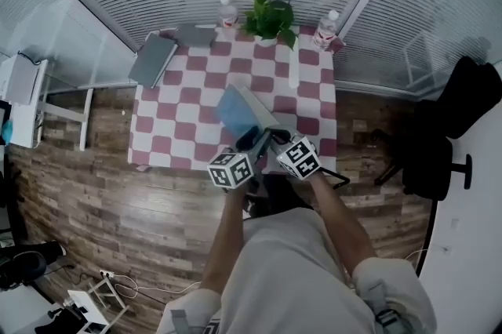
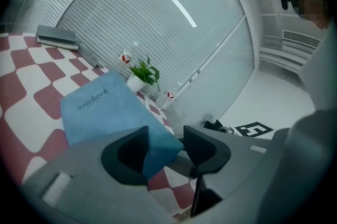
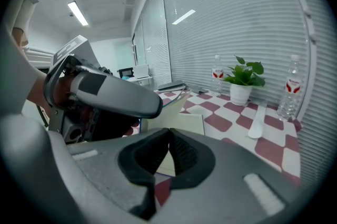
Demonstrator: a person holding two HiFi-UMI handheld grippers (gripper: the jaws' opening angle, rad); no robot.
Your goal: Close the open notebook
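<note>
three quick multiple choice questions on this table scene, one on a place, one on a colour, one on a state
1. Where is the plant?
A. at the table's far edge, between two bottles
B. on the floor
C. at the near edge
2. What colour is the notebook cover?
A. red
B. blue
C. black
3. How do the right gripper's jaws stand?
A. wide apart
B. clamped on a cup
C. together, holding nothing

Answers: 1 A, the head view shows it between the bottles by the blinds; 2 B, the raised cover is blue; 3 C, the right gripper view shows the jaws meeting with nothing between.
</note>
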